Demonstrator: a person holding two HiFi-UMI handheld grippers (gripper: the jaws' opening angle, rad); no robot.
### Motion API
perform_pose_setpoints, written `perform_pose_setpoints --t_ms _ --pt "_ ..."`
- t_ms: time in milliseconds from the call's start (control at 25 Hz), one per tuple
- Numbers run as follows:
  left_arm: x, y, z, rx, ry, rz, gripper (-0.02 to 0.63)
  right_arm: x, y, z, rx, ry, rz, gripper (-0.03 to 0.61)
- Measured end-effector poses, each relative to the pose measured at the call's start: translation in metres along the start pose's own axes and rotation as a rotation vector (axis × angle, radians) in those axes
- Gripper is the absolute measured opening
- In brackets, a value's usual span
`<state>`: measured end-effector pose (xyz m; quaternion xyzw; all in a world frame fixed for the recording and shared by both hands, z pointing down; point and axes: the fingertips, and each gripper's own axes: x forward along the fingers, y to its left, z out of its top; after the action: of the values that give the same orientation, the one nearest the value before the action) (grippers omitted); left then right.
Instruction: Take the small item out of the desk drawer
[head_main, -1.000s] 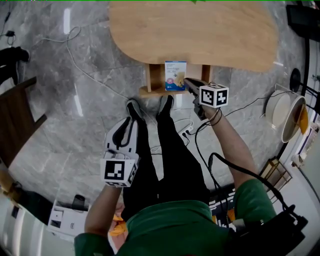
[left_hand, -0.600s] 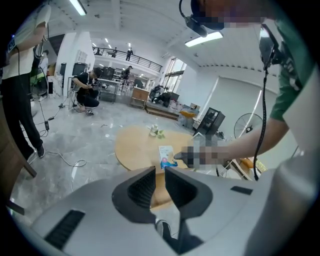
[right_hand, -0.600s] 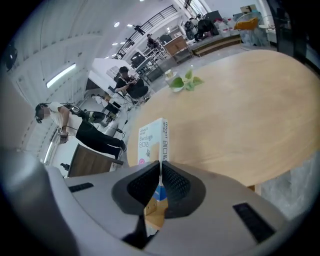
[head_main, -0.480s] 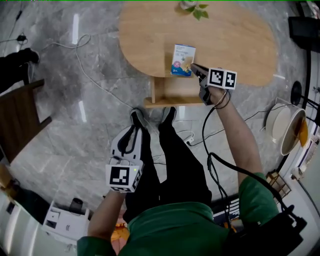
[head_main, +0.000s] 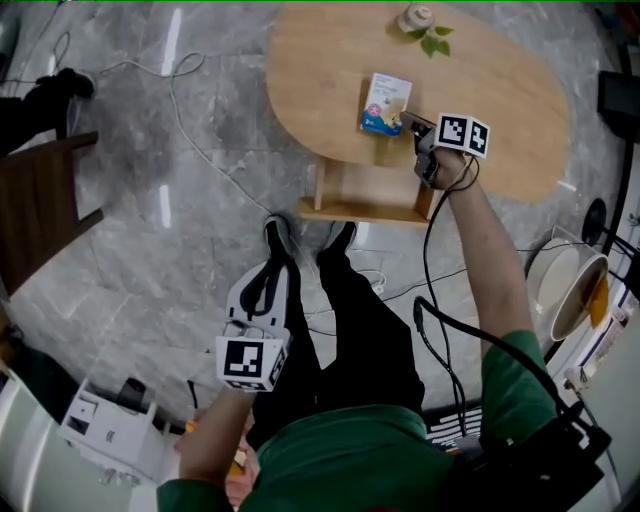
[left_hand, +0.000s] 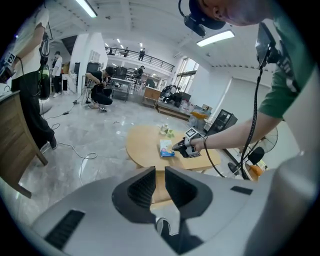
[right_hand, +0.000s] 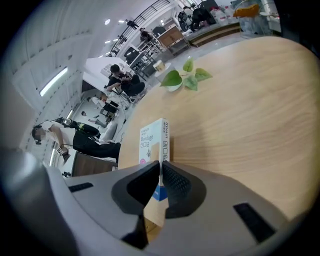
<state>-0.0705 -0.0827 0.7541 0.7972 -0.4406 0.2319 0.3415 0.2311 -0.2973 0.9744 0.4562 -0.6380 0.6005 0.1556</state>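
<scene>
Lifted out of the wooden drawer (head_main: 365, 190), the small white-and-blue cardboard box (head_main: 385, 103) was over the oval wooden table (head_main: 500, 90), pinched edgewise by the right gripper (head_main: 410, 124), likely for setting down; the left gripper (head_main: 268, 262) hung empty, slightly spread.

Glossy grey marble floor (head_main: 150, 200) runs all round with a white cable (head_main: 173, 95) trailing over it, plus an oval light-wood counter (head_main: 500, 110), dark wooden furniture (head_main: 40, 215) at left edge, strip lights (left_hand: 217, 38) on white ceiling (left_hand: 150, 20), railed mezzanine (left_hand: 150, 59) far back.
</scene>
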Motion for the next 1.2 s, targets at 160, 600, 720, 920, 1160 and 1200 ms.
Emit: perform_pose_setpoints --t_ms 160,600,720,920,1160,1200 --pt "-0.001 0.008 -0.007 -0.020 0.003 0.020 0.071 0.014 -0.003 0.005 0.041 -0.004 0.001 0.048" --pt "-0.005 0.000 0.012 0.014 -0.031 0.002 0.071 -0.022 0.014 0.024 -0.035 -0.174 -0.081 0.199" --pt "-0.008 -0.007 0.030 0.034 -0.058 -0.014 0.071 -0.061 0.041 0.026 -0.145 -0.240 -0.105 0.154" --pt "-0.022 -0.019 0.091 0.092 -0.135 -0.018 0.071 -0.149 0.106 0.022 -0.328 -0.365 -0.138 0.084" --pt "-0.056 -0.031 0.162 0.157 -0.236 -0.004 0.071 -0.254 0.190 0.014 -0.449 -0.512 -0.165 0.072" --pt "-0.061 -0.031 0.173 0.162 -0.253 -0.001 0.071 -0.269 0.205 0.015 -0.467 -0.540 -0.165 0.069"
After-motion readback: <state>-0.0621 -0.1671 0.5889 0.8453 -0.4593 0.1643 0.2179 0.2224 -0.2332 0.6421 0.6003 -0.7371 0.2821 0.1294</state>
